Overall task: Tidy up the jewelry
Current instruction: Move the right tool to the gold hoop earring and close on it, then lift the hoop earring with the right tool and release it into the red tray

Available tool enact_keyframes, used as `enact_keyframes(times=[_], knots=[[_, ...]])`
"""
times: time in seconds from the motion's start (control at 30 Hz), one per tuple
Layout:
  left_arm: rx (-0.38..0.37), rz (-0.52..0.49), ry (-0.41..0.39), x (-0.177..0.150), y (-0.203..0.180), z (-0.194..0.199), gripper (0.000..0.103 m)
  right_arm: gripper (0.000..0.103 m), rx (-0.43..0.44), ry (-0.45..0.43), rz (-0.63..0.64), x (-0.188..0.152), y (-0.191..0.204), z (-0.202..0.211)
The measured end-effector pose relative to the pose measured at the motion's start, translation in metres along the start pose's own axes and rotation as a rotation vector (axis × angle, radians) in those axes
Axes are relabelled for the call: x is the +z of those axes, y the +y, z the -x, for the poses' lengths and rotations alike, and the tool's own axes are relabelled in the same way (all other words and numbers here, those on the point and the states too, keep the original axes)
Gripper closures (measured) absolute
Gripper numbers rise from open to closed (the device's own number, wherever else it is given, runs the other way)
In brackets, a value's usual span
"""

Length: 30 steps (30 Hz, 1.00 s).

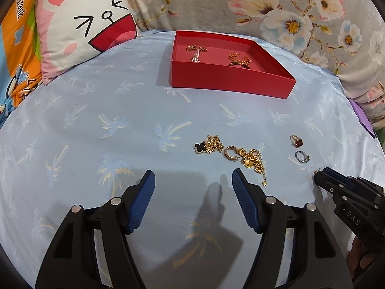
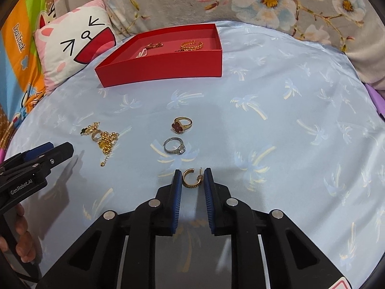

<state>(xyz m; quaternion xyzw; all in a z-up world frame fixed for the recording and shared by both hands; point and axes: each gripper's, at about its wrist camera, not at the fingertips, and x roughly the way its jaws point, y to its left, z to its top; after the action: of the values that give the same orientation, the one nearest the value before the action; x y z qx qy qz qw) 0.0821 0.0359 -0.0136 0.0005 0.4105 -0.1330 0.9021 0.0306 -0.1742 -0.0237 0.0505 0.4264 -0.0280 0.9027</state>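
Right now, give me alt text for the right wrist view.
The right gripper brackets a small gold hoop earring lying on a pale blue palm-print sheet, its blue pads close on either side. Beyond lie a silver ring, a gold ring with a red clover, tangled gold chains and an open red box holding jewelry. The left gripper enters from the left.

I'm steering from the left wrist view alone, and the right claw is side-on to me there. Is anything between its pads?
Observer: Yes. A gold hoop earring lies on the sheet between the pads of the right claw. I cannot tell whether they press on it.
Operator: Is it tangled with anything?
Observer: No, it lies alone. The silver ring just beyond it is apart from it.
Operator: Is that ring plain?
Observer: No, it carries a clear stone, on the side nearer the claw.
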Motion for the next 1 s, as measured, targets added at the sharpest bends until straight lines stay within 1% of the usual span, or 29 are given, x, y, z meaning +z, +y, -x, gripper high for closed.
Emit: enact_keyframes(times=[0.1, 0.3, 0.4, 0.47, 0.53, 0.6, 0.73, 0.87, 1.0], knots=[[-0.003, 0.0, 0.0, 0.0, 0.0, -0.001, 0.039, 0.086, -0.005, -0.004, 0.004, 0.0, 0.001, 0.0], [-0.023, -0.002, 0.008, 0.004, 0.0, -0.006, 0.039, 0.086, 0.02, -0.006, -0.021, 0.0, -0.003, 0.001], [-0.045, -0.007, 0.015, 0.01, 0.0, -0.014, 0.043, 0.086, 0.036, -0.007, -0.037, -0.001, -0.006, 0.001], [-0.045, -0.02, 0.025, 0.014, -0.001, -0.021, 0.049, 0.086, 0.042, -0.008, -0.043, -0.001, -0.006, 0.001], [-0.039, -0.046, 0.027, 0.019, -0.004, -0.026, 0.051, 0.086, 0.052, -0.008, -0.049, -0.001, -0.008, 0.001], [-0.032, -0.07, 0.029, 0.022, -0.007, -0.031, 0.051, 0.086, 0.057, -0.008, -0.055, 0.0, -0.009, 0.001], [-0.037, -0.069, 0.024, 0.022, -0.008, -0.029, 0.051, 0.086, 0.064, -0.012, -0.062, 0.0, -0.011, 0.001], [-0.076, -0.048, 0.011, 0.018, -0.008, -0.02, 0.051, 0.086, 0.07, -0.021, -0.066, 0.0, -0.011, 0.004], [-0.092, -0.08, 0.018, 0.013, -0.022, -0.018, 0.051, 0.086, 0.074, -0.023, -0.065, -0.001, -0.012, 0.005]])
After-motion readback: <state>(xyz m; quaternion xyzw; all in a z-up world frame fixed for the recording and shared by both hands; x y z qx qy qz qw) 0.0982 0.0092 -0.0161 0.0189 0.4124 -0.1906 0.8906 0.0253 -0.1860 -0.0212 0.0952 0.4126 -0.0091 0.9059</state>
